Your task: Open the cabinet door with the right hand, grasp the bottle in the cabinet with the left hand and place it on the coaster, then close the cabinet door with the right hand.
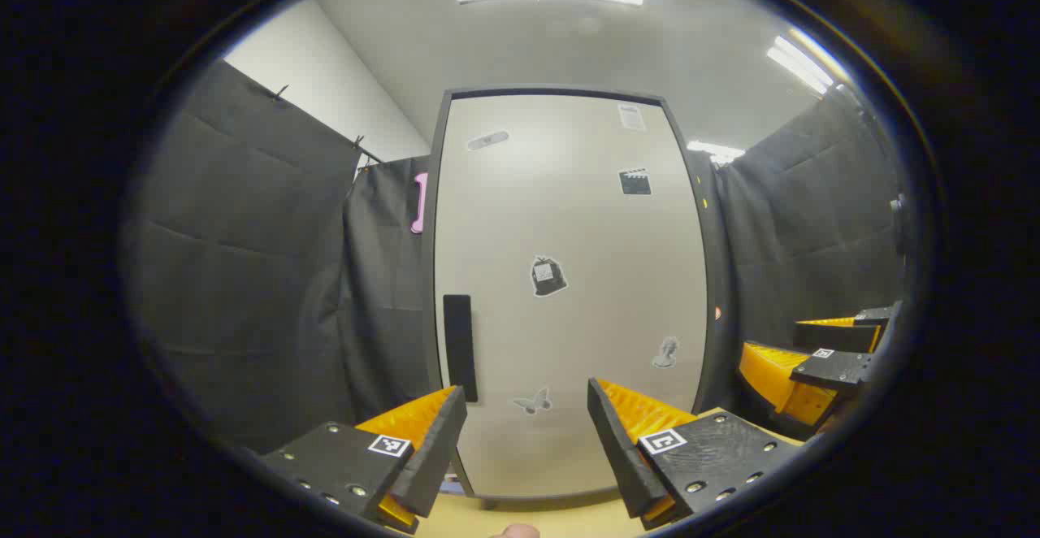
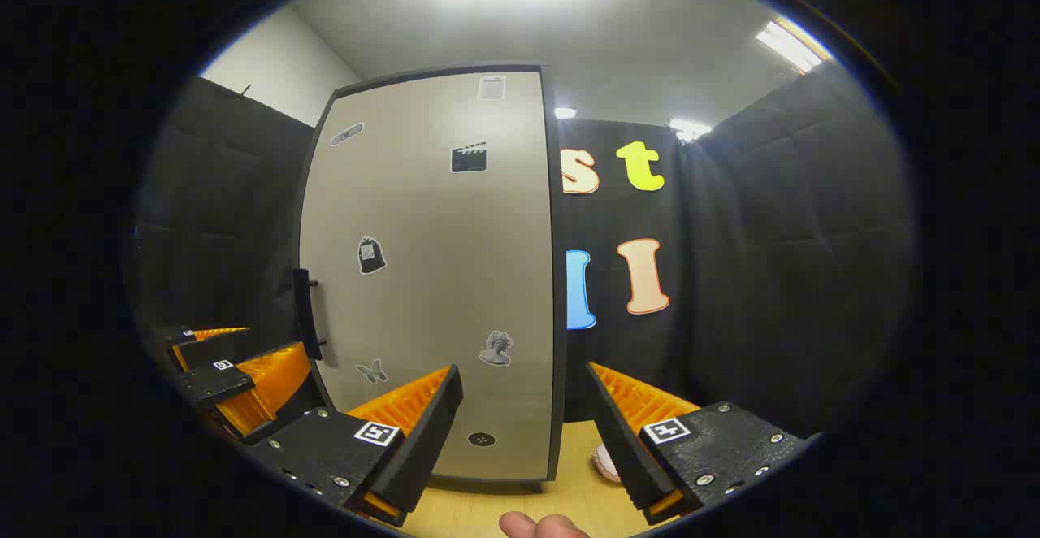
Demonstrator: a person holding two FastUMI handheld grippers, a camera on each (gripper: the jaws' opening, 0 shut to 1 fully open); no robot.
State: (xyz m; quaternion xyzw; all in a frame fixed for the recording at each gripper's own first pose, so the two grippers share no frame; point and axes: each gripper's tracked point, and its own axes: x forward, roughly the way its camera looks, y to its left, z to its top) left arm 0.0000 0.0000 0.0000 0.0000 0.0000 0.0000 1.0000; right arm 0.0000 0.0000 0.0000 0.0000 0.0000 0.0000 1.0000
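Cabinet door (image 1: 569,294) closed, contents hidden | both claws apparently open, empty

Shut cabinet door (image 1: 569,294) across the front, open table (image 2: 487,514) before it, unobstructed handle (image 2: 303,314).

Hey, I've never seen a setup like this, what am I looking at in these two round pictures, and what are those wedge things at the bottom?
No robot here: a person holds a two-finger gripper in each hand, and each gripper carries a fisheye camera looking along its own fingers. The wedges at the bottom are those fingers. The left gripper view shows the left gripper, fingers spread and holding nothing, facing a closed cabinet door with stickers and a dark handle. The right gripper, also spread and empty, sees the same door from an angle. The cabinet stands on a wooden table. A small pale round thing, possibly the coaster, lies beside the cabinet. Each view catches the other gripper at its edge.
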